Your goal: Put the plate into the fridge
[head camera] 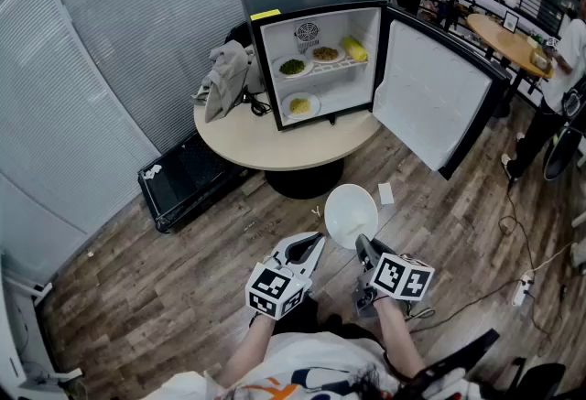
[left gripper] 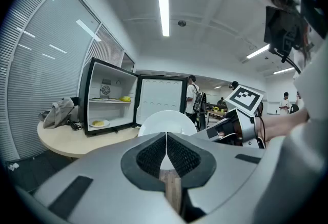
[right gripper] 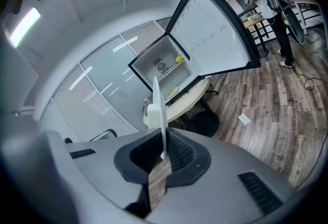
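Observation:
A white empty plate (head camera: pixel 351 213) hangs over the wood floor, well short of the round table (head camera: pixel 265 144). My right gripper (head camera: pixel 363 249) is shut on its near rim; in the right gripper view the plate (right gripper: pixel 160 110) stands edge-on between the pads (right gripper: pixel 177 152). My left gripper (head camera: pixel 316 244) is just left of the plate, shut and holding nothing; its own view shows the plate (left gripper: pixel 166 120) beyond the closed jaws. The black mini fridge (head camera: pixel 316 46) stands open on the table, with several plates of food on its shelves.
The fridge door (head camera: pixel 430 101) swings out to the right over the floor. A grey cloth (head camera: pixel 224 78) lies on the table's left side. A black case (head camera: pixel 188 178) and a paper scrap (head camera: pixel 385 194) lie on the floor. People stand at the back right.

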